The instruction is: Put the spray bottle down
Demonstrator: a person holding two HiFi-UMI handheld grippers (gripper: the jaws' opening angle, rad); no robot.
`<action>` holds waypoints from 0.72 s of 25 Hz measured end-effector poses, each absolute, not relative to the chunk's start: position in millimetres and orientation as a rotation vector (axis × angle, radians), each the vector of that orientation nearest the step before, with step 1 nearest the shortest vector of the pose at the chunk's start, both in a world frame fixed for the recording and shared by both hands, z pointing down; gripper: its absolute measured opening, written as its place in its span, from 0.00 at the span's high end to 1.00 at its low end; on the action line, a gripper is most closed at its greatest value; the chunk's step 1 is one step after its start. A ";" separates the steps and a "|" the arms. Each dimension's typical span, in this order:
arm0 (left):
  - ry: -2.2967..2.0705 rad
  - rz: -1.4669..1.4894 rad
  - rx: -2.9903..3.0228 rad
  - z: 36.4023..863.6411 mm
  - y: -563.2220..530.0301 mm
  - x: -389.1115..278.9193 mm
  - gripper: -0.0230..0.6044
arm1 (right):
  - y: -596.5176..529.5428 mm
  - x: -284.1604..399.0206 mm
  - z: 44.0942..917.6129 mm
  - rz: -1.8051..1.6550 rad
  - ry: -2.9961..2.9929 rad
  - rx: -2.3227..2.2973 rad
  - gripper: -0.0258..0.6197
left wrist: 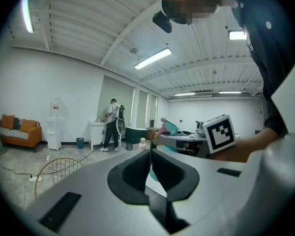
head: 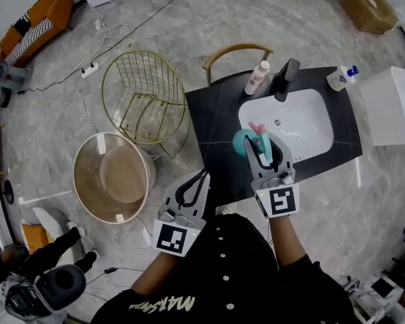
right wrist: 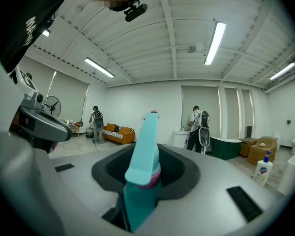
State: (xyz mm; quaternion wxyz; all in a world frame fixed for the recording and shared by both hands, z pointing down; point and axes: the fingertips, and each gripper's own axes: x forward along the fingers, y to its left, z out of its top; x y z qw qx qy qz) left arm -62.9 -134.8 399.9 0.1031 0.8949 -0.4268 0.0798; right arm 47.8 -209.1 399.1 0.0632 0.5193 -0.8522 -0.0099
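Jaws of the right gripper (head: 262, 145) are squeezing the teal spray bottle (head: 243, 141) with its pink nozzle, above the black tabletop (head: 216, 113) by the white sink (head: 307, 133). Left gripper (head: 204, 174) jaws are sitting closed, empty.

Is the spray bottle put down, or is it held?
Held: the right gripper pinches the spray bottle in its jaws by the sink. Whether its bottom touches the counter, I cannot tell.
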 end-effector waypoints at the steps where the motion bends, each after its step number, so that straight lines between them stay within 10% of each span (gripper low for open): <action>1: -1.255 0.251 2.628 405.9 -135.6 -64.3 0.93 | -214.2 44.9 406.4 -0.027 -2.573 1.561 0.78; 18: -1.184 0.424 2.393 499.2 -129.5 -82.4 0.93 | -280.4 8.8 518.2 0.052 -2.570 1.450 0.78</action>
